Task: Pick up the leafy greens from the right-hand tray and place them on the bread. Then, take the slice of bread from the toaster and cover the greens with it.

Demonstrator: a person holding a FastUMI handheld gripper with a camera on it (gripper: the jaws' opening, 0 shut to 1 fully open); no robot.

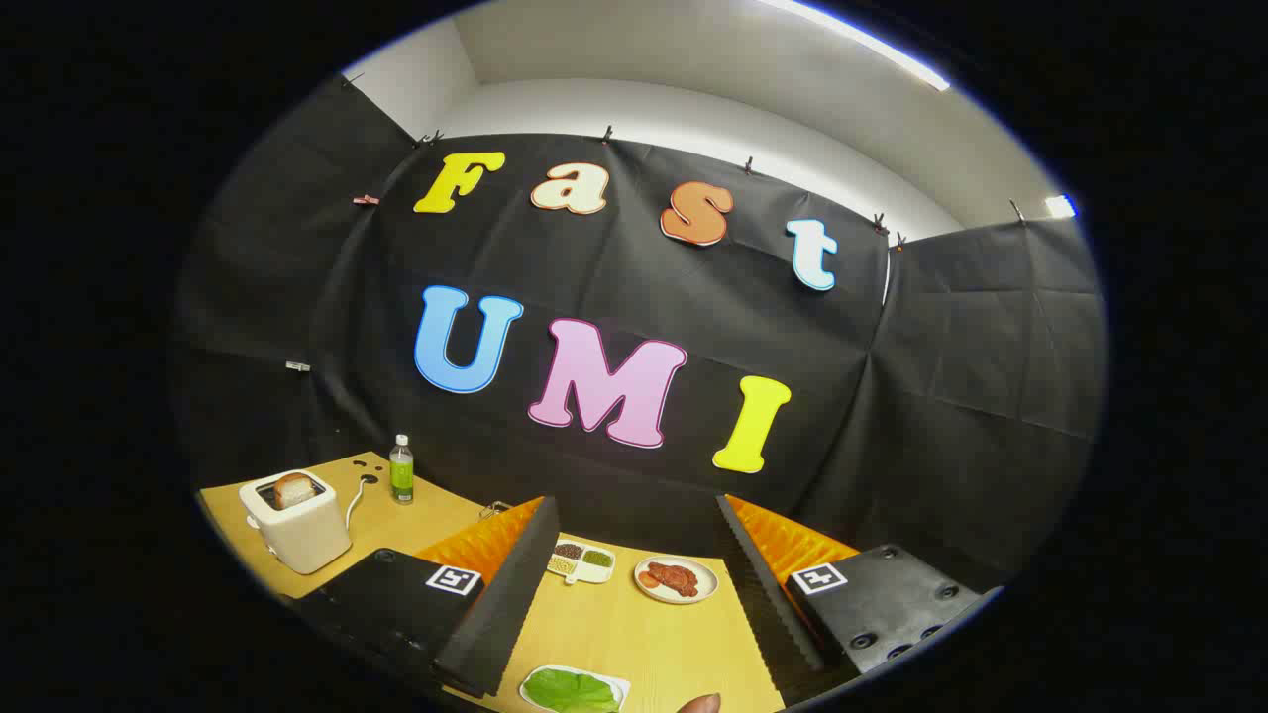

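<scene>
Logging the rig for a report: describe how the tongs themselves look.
The tongs have two wedge-shaped fingers with finely ribbed inner faces, backed by orange ridged pieces. Each sits on a black block with round bolts and a square black-and-white marker. They stand open over the table.

Handheld two-finger gripper point(634, 604), seen from its own camera.

Built from two long fingers point(510, 594) with flat inner faces, one showing a ribbed, saw-toothed edge; backed by ridged corrugated panels. Mounted on blocky bodies, each bearing a square black-and-white marker point(453, 579) on top, with round recessed screws point(897, 649) along one body's outer corner. Set wide apart.
</scene>
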